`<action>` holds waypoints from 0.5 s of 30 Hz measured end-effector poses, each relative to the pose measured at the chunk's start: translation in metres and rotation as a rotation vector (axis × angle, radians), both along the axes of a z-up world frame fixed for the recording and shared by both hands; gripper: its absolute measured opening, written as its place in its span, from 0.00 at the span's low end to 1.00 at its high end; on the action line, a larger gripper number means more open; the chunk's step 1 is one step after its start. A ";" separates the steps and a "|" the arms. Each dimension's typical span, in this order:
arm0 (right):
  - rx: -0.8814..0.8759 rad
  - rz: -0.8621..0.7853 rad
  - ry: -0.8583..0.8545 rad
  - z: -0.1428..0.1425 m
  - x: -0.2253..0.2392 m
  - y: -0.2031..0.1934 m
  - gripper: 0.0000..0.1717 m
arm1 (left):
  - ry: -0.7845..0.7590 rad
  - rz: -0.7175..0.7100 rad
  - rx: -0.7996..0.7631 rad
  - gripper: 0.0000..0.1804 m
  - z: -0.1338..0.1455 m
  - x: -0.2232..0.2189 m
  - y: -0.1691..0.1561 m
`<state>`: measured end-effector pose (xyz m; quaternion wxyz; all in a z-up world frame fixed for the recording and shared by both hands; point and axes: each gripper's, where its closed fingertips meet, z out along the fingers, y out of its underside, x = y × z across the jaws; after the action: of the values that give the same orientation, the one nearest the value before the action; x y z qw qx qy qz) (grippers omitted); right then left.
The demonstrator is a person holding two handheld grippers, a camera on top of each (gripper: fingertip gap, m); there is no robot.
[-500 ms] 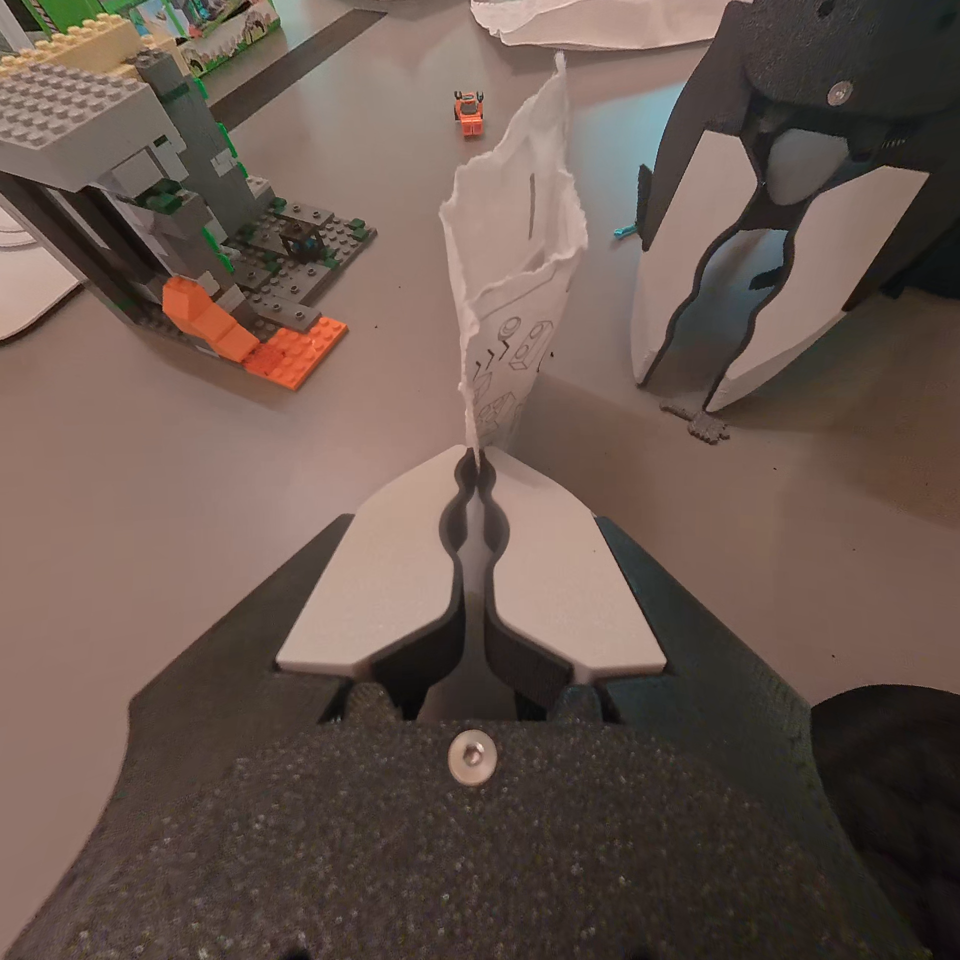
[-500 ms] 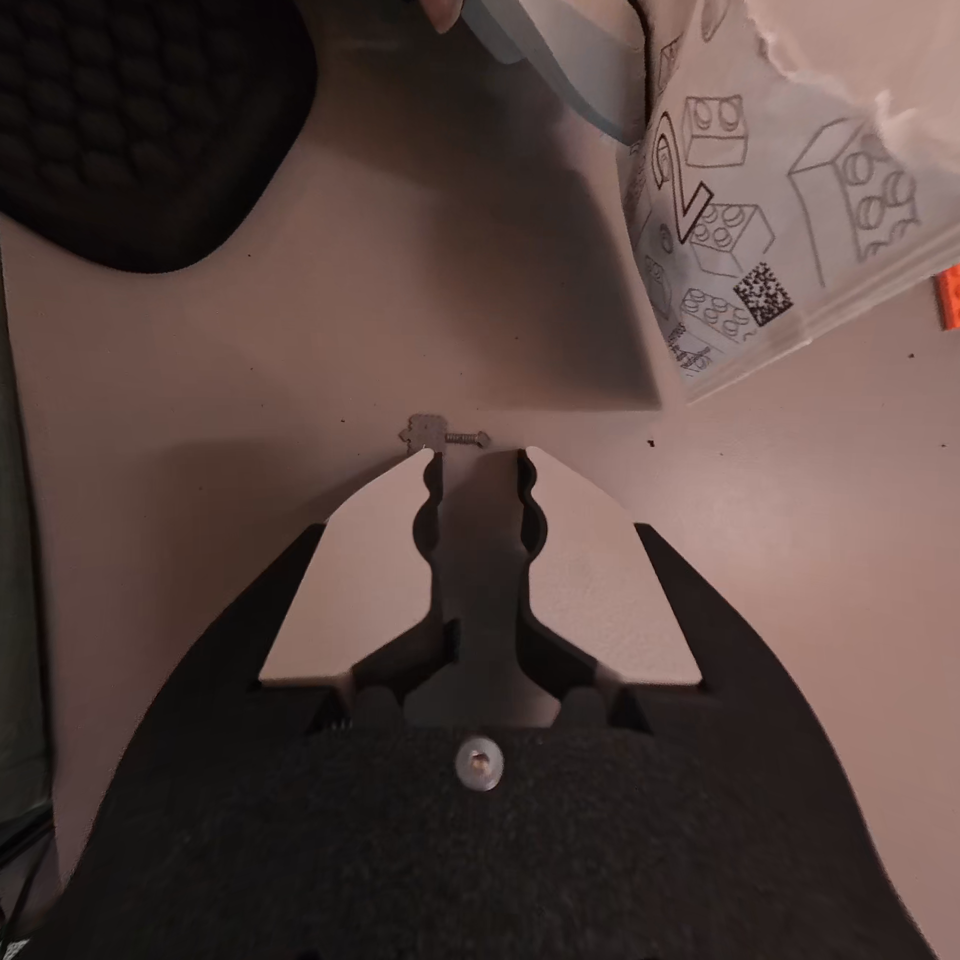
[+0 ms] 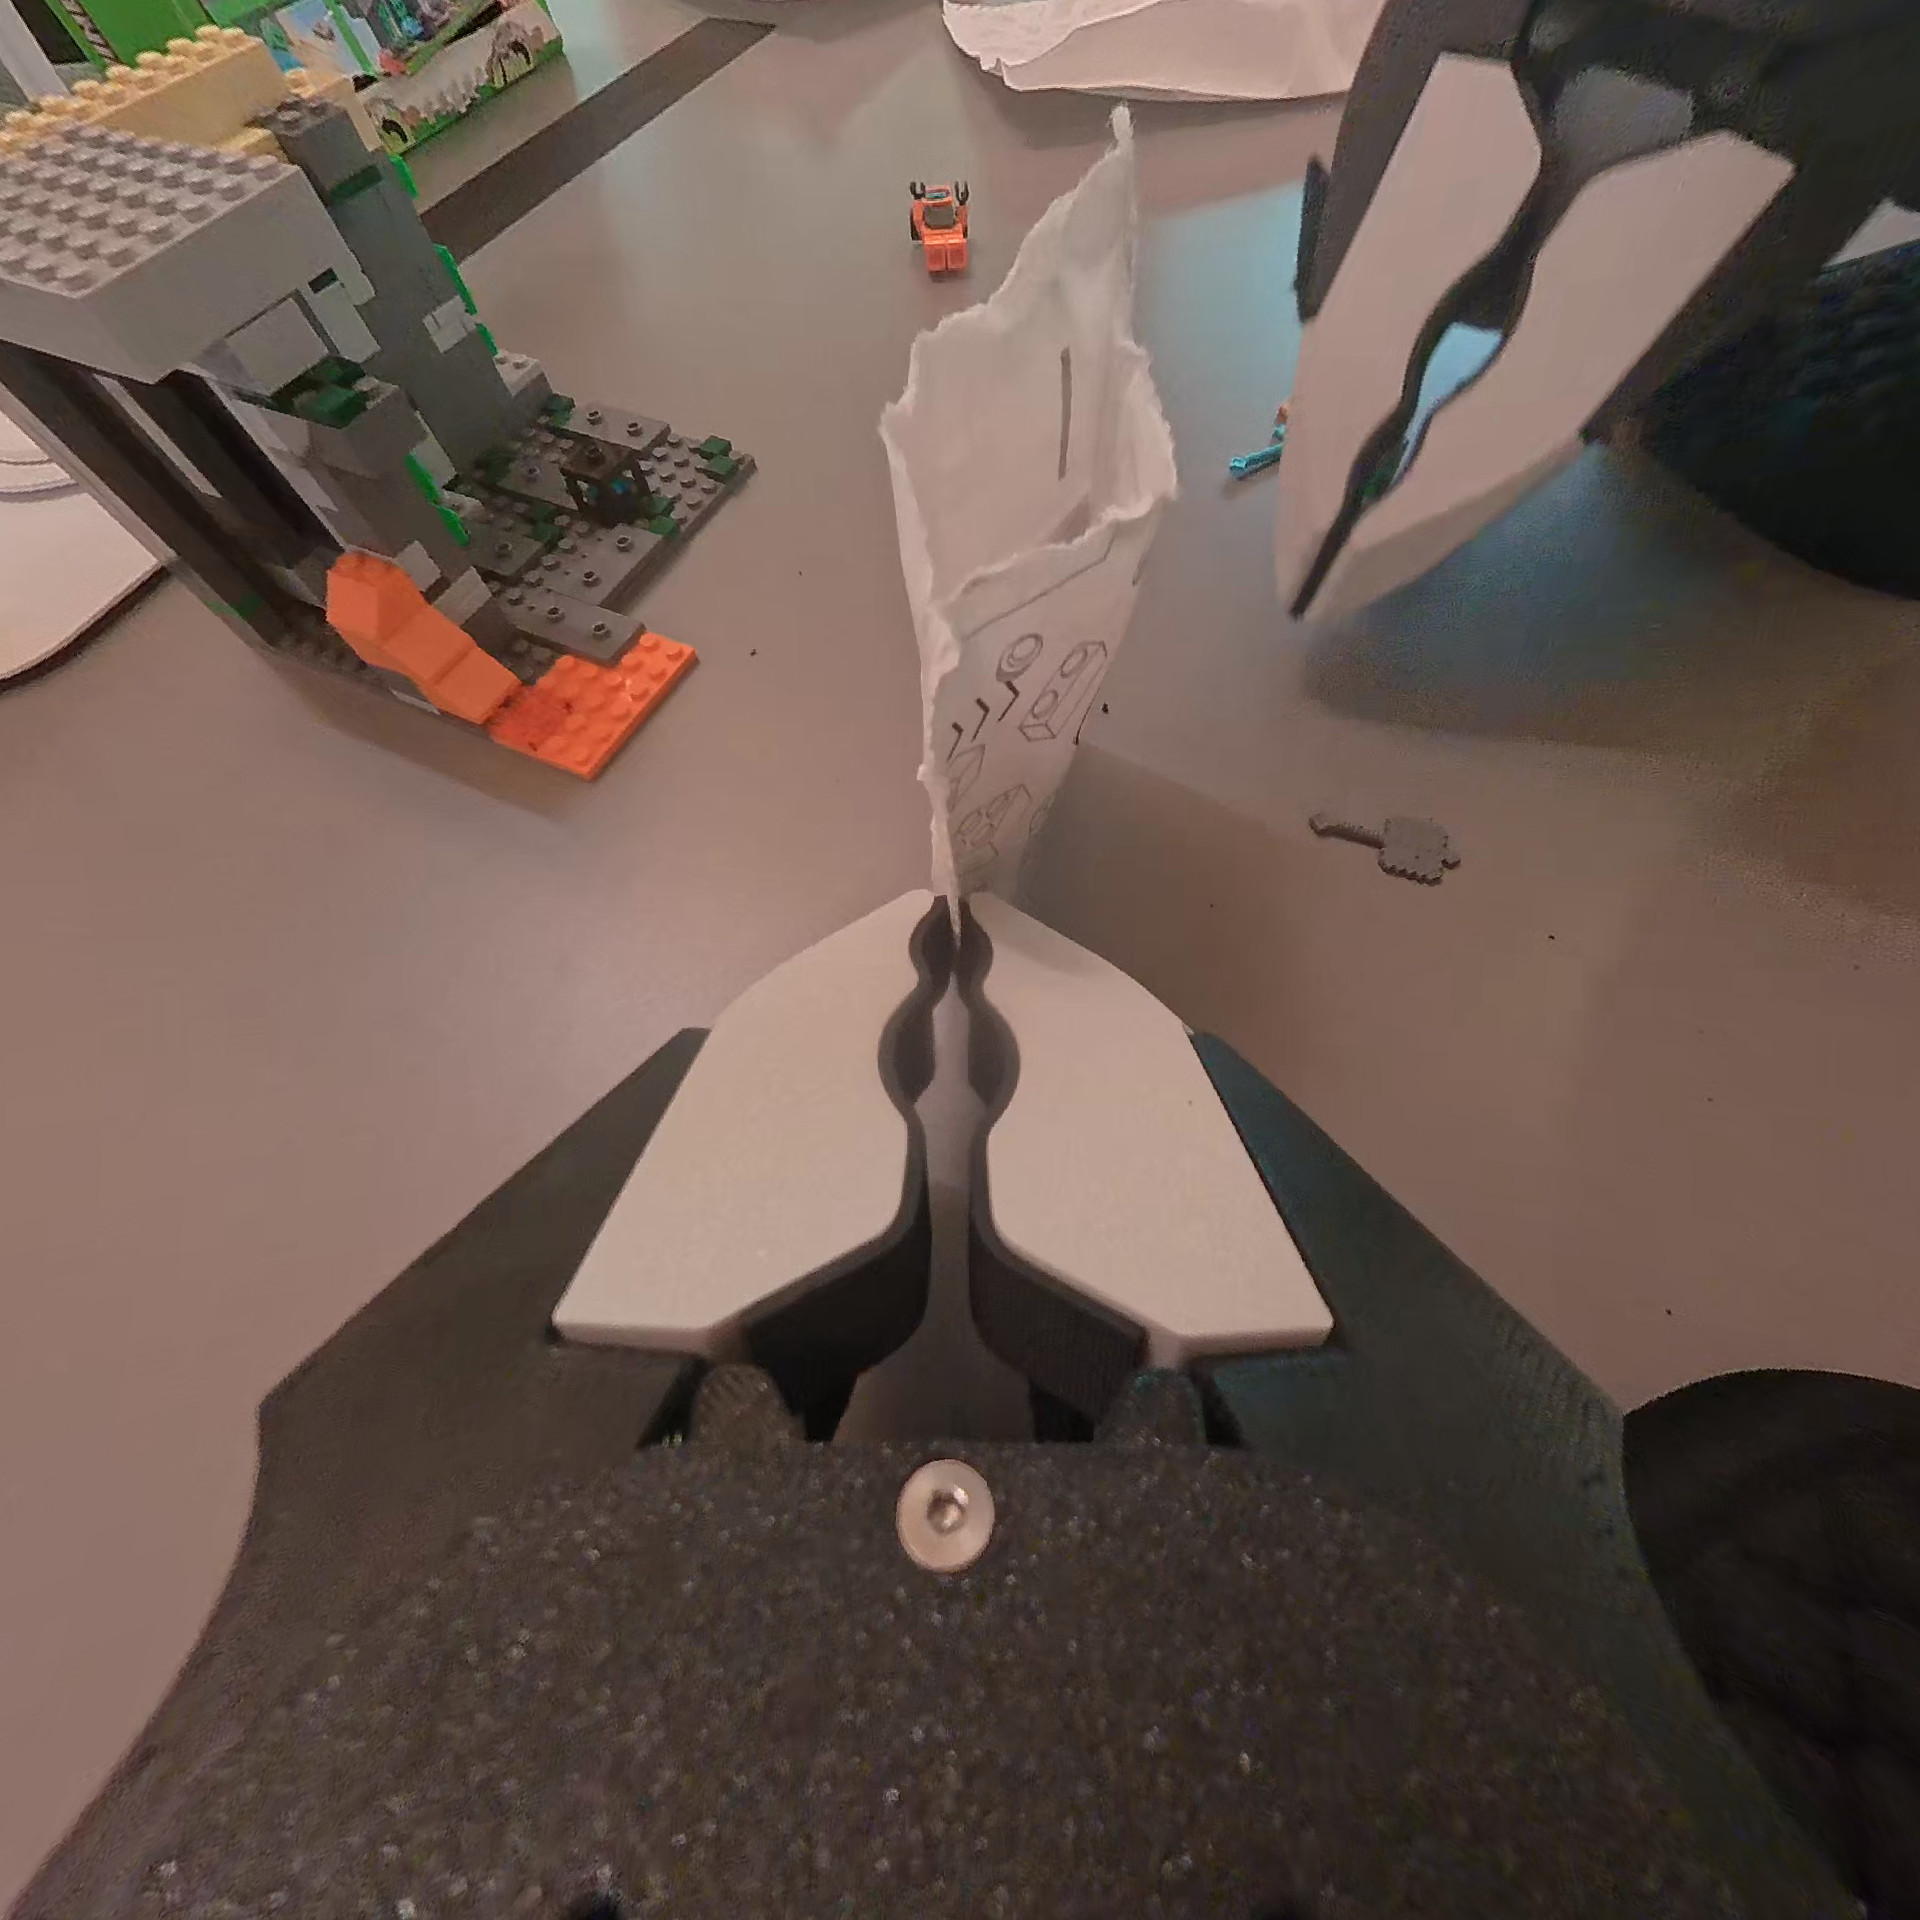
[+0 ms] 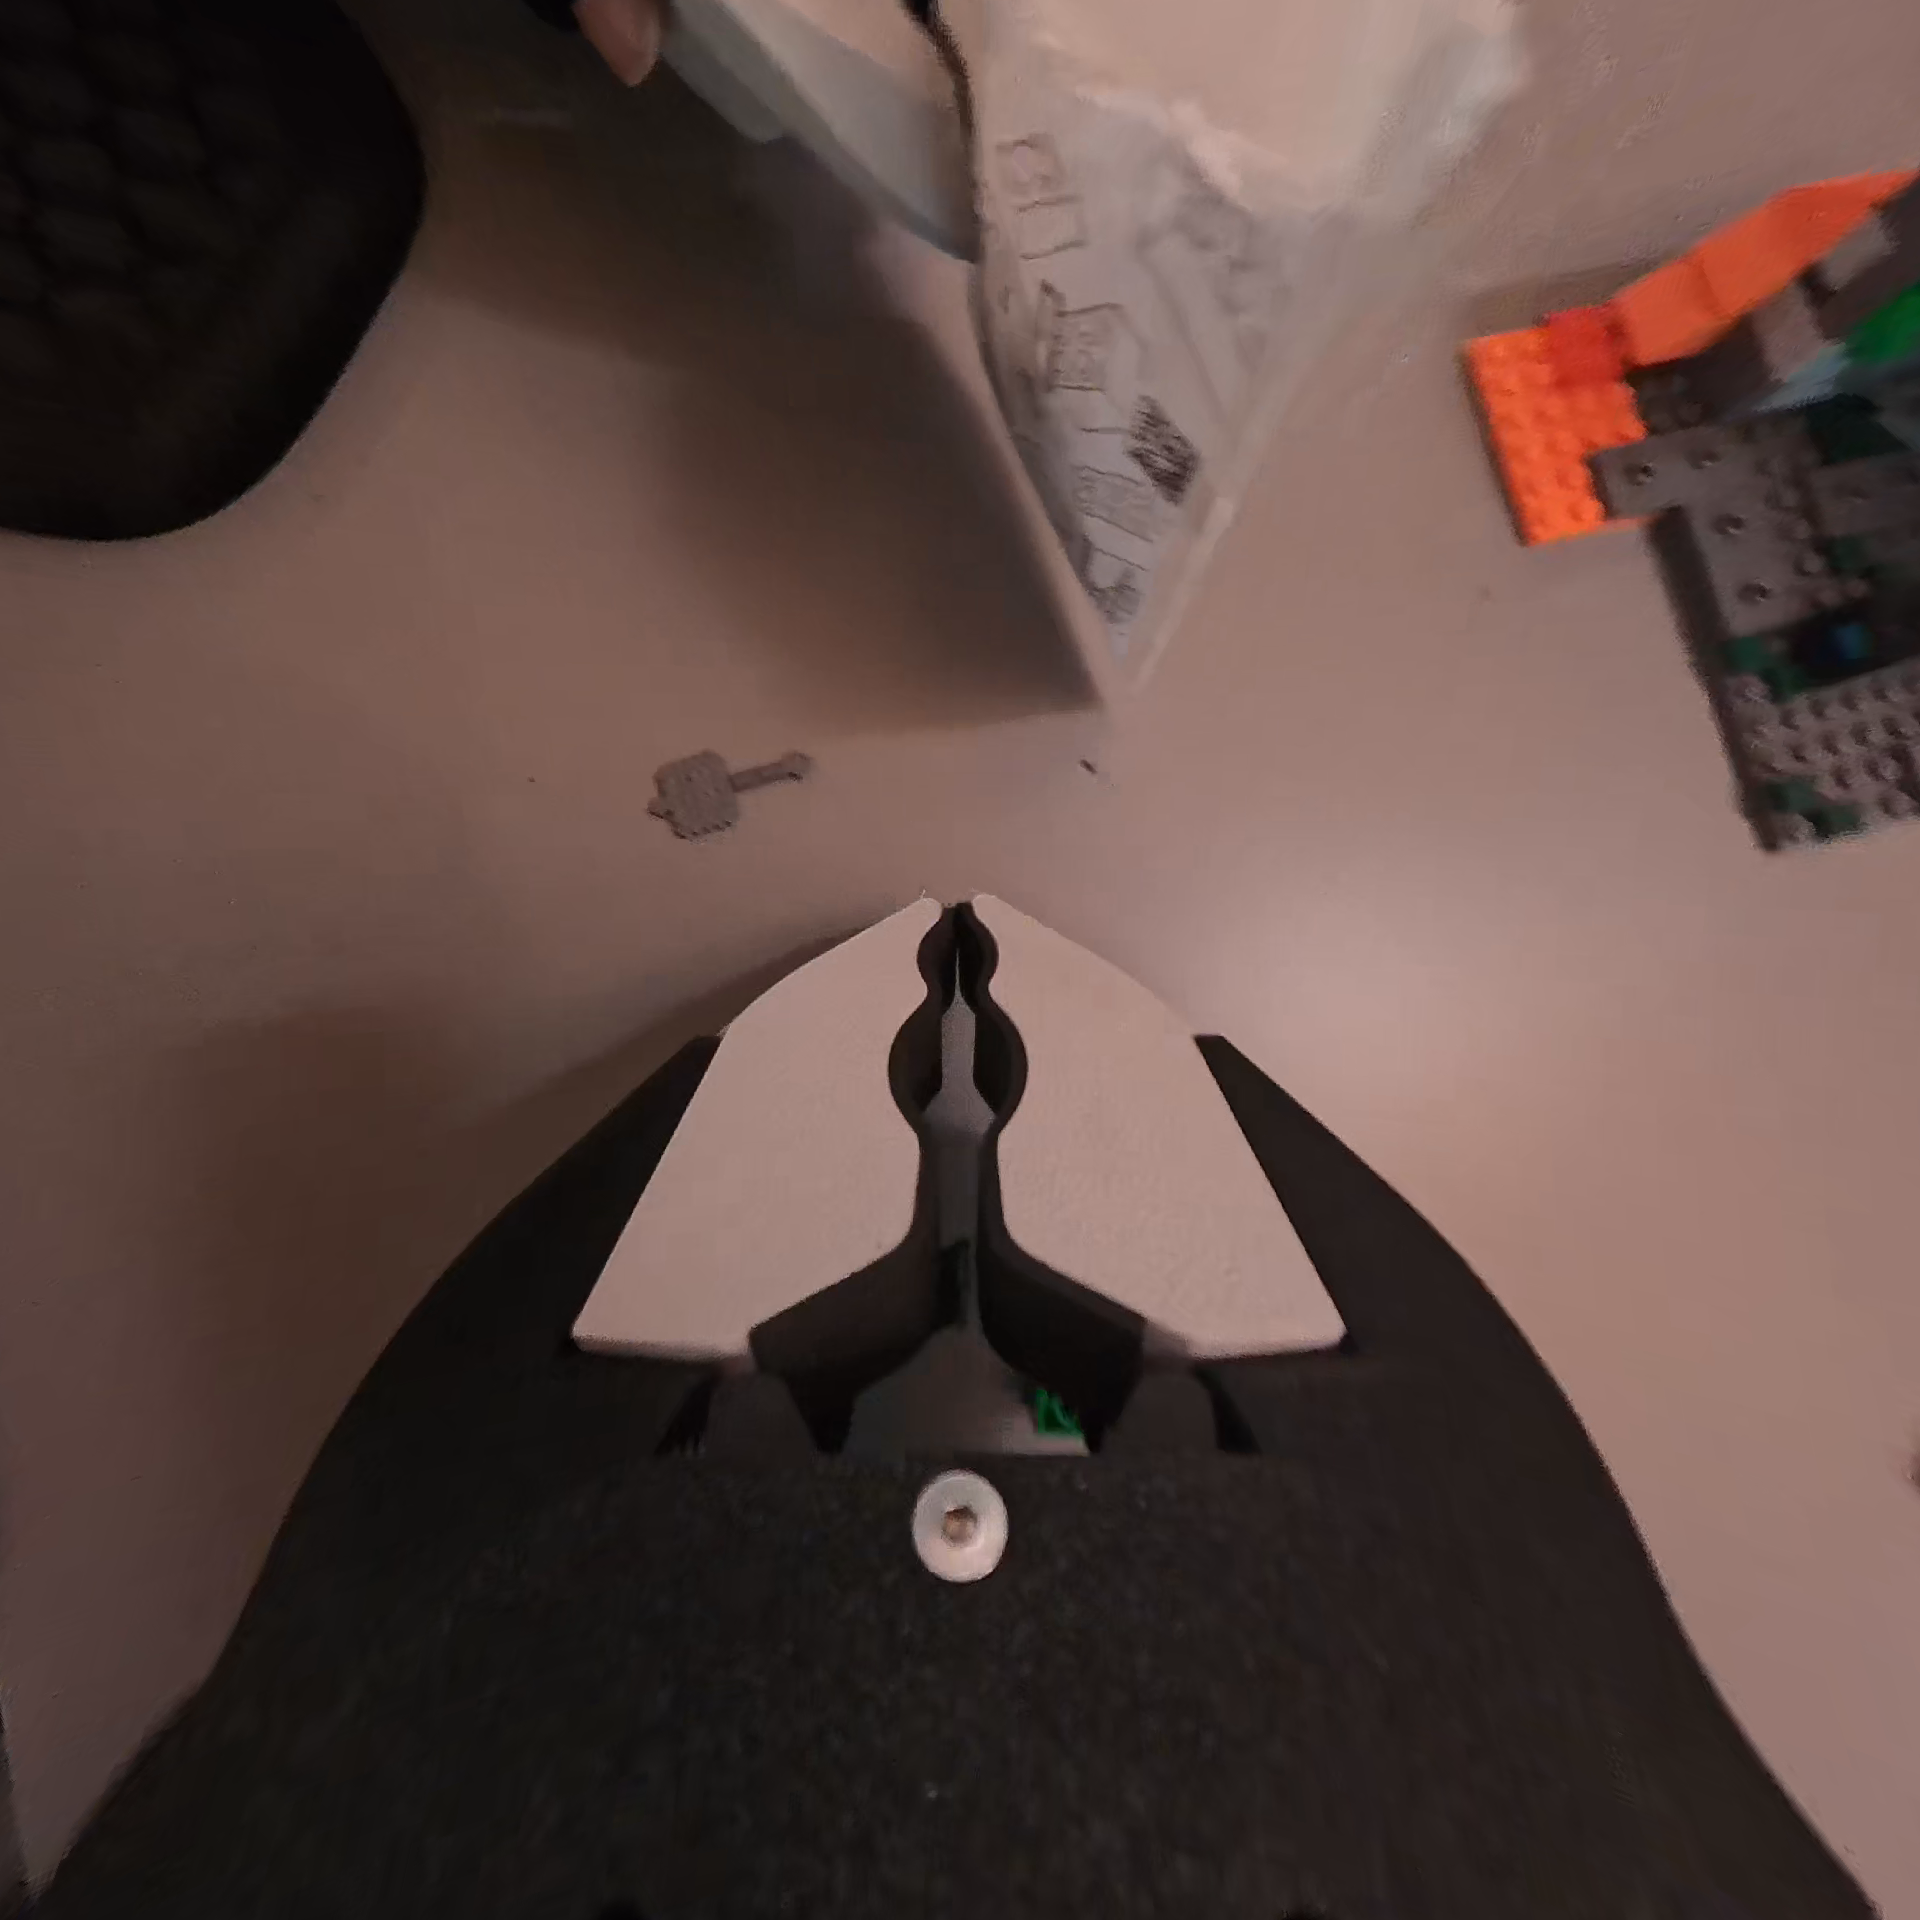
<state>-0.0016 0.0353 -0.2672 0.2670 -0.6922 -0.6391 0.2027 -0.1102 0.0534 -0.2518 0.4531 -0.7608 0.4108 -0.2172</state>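
My left gripper (image 3: 953, 914) pinches the bottom corner of a torn white paper bag printed with brick outlines (image 3: 1023, 499), held upright above the grey table (image 3: 312, 987), while my right gripper (image 4: 954, 906) hangs closed and empty near a small flat grey toy axe (image 4: 717, 795).

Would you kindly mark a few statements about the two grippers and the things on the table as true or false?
1. The left gripper pinches a torn white paper bag at its fingertips. True.
2. The right gripper has its jaws wide apart. False: its fingertips meet, with nothing visible between them.
3. A small grey key-shaped piece lies flat on the table, apart from both grippers. True.
4. The brick building is entirely blue. False: it is mostly grey, with orange and green parts.
5. A small orange toy vehicle stands beyond the bag. True.
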 end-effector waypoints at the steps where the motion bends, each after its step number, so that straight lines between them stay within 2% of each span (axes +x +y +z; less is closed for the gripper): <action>1: 0.005 -0.025 0.006 0.003 0.007 0.005 0.00 | 0.001 -0.001 0.000 0.00 0.000 0.000 0.000; 10: -0.023 -0.215 0.049 0.022 0.084 0.033 0.17 | 0.009 -0.006 -0.002 0.00 -0.001 0.001 -0.001; 15: -0.040 -0.226 0.023 0.011 0.105 0.025 0.17 | 0.012 -0.007 -0.003 0.00 -0.002 0.001 -0.001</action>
<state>0.1035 0.0599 -0.2562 0.2818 -0.7627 -0.5497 0.1919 -0.1093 0.0528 -0.2537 0.4485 -0.7615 0.4158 -0.2147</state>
